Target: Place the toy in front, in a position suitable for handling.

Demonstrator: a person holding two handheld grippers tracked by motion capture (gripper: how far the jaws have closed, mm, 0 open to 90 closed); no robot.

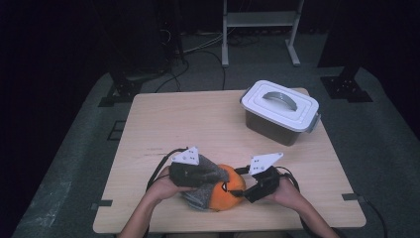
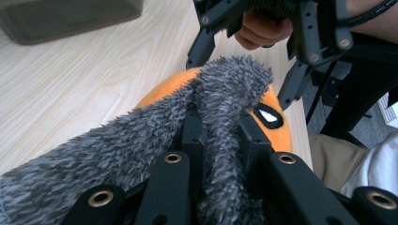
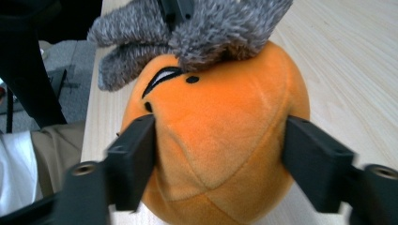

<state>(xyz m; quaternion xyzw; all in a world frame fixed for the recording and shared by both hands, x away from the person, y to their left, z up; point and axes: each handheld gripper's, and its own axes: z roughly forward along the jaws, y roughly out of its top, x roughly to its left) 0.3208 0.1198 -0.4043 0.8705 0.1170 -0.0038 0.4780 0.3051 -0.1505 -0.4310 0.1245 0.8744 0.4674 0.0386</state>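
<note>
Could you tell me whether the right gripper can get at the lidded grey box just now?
Probably not straight away: the right gripper has its fingers around the orange plush toy, though bare table leads to the box.

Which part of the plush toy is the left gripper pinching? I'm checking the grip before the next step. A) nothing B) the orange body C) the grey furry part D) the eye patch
C: in the left gripper view the left gripper has its jaws closed on the grey fur, with the orange body beyond them.
</note>
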